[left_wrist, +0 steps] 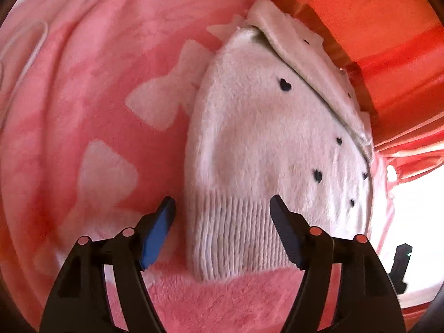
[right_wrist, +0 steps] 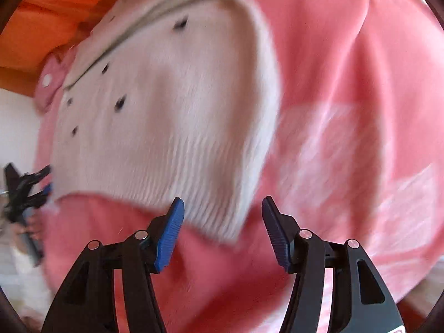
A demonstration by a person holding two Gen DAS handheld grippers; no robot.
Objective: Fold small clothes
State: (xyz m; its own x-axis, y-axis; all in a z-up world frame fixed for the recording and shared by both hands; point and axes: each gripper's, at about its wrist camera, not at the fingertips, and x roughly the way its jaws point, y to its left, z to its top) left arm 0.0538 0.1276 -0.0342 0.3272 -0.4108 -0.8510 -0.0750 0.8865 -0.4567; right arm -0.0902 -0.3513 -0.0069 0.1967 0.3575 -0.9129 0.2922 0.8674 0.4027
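Note:
A small white fuzzy sweater with black heart dots and a ribbed hem lies flat on a pink fleece blanket. Its upper part is folded over. My left gripper is open just above the left corner of the hem, with its jaws either side of the sweater's left edge. The sweater also shows in the right wrist view, blurred. My right gripper is open over the right corner of the hem. The left gripper shows at the left edge of the right wrist view.
The pink blanket has white bow shapes. An orange striped cloth lies beyond the sweater's top. A white cord lies on the blanket at far left. The right gripper shows at the right edge.

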